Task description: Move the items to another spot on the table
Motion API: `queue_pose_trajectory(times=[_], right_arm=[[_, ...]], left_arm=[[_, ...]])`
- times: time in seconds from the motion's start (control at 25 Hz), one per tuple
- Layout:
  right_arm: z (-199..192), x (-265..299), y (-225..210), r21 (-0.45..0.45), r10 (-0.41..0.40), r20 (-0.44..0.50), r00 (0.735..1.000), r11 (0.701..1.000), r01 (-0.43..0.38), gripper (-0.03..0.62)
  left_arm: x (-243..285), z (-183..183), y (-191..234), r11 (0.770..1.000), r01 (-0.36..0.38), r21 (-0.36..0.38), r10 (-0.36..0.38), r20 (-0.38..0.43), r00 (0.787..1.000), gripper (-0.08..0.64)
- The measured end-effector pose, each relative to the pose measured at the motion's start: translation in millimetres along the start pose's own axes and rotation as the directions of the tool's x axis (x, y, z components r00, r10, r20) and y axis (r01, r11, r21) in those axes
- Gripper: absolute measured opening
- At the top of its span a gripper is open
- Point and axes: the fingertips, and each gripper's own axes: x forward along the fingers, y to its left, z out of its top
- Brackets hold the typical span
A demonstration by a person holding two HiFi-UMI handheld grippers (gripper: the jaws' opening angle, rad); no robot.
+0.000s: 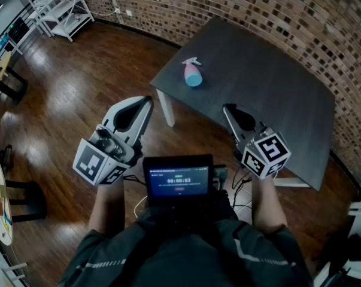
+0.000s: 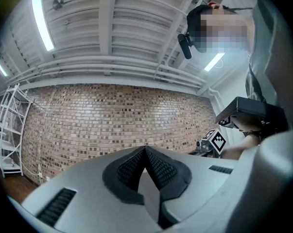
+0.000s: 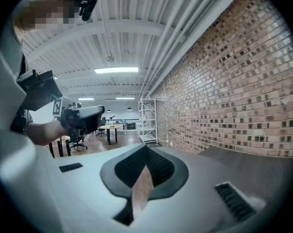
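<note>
A small pink and light-blue spray bottle (image 1: 192, 73) sits near the left corner of the dark grey table (image 1: 270, 94). It is the only item I see on the tabletop. My left gripper (image 1: 147, 101) hangs over the wooden floor, short of the table's corner, with its jaws shut and nothing between them. My right gripper (image 1: 228, 108) is over the table's near edge, well to the right of the bottle, also shut and empty. Both gripper views look past the bottle at the brick wall and ceiling, with the jaw tips touching (image 2: 145, 149) (image 3: 146, 147).
A brick wall (image 1: 276, 11) curves close behind the table. A white shelf rack (image 1: 60, 8) stands at the far left, and round tables and chairs (image 1: 0, 202) line the left edge. A small lit screen (image 1: 179, 181) sits at the person's chest. A white table leg (image 1: 166, 107) stands near the left gripper.
</note>
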Motion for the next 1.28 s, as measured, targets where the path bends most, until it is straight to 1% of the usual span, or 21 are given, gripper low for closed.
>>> queue_pose_trajectory(times=[0.12, 0.36, 0.56, 0.72, 0.92, 1.0, 1.04, 1.08, 1.12, 1.16, 1.24, 1.28], right_arm=[[-2, 11, 0, 0.013, -0.015, 0.006, 1.000, 1.000, 0.015, 0.005], [-4, 40, 0, 0.040, -0.058, -0.022, 0.998, 0.997, 0.059, 0.006], [-4, 67, -14, 0.037, -0.069, -0.048, 0.996, 0.997, 0.071, 0.006], [-8, 96, -30, 0.037, -0.065, -0.079, 0.995, 0.997, 0.068, 0.006], [-13, 151, -56, 0.035, -0.027, -0.128, 0.991, 0.999, 0.032, 0.006], [-15, 172, -71, 0.043, -0.019, -0.151, 0.988, 0.999, 0.026, 0.006], [-16, 185, -79, 0.050, -0.013, -0.163, 0.986, 0.998, 0.022, 0.025], [-19, 197, -86, 0.061, -0.005, -0.177, 0.984, 0.998, 0.016, 0.095], [-22, 210, -94, 0.072, 0.003, -0.192, 0.981, 0.997, 0.011, 0.128], [-27, 220, -102, 0.082, 0.006, -0.208, 0.978, 0.997, 0.011, 0.143], [-37, 238, -121, 0.101, 0.005, -0.242, 0.970, 0.995, 0.020, 0.144], [-43, 247, -130, 0.111, 0.007, -0.260, 0.966, 0.994, 0.022, 0.180]], left_arm=[[-11, -4, 11, 1.000, -0.006, -0.007, 0.006, 0.000, 1.000, -0.008], [-31, -14, 40, 0.999, -0.023, -0.028, 0.023, -0.009, 1.000, -0.008], [-29, -25, 55, 0.999, -0.021, -0.041, 0.020, -0.019, 1.000, -0.008], [-26, -33, 81, 0.997, -0.054, -0.052, 0.053, -0.013, 0.998, -0.008], [-15, -35, 129, 0.995, -0.104, 0.007, 0.104, -0.001, 0.995, -0.008], [-6, -39, 151, 0.992, -0.126, 0.004, 0.126, -0.004, 0.992, -0.008], [0, -42, 162, 0.991, -0.131, -0.010, 0.131, -0.010, 0.991, -0.008], [6, -45, 172, 0.991, -0.132, -0.026, 0.132, -0.016, 0.991, -0.008], [12, -48, 181, 0.991, -0.131, -0.034, 0.130, -0.021, 0.991, -0.008], [19, -50, 188, 0.991, -0.129, -0.030, 0.129, -0.024, 0.991, -0.008], [33, -54, 201, 0.992, -0.124, -0.013, 0.124, -0.031, 0.992, -0.008], [40, -57, 207, 0.993, -0.121, -0.010, 0.121, -0.039, 0.992, -0.008]])
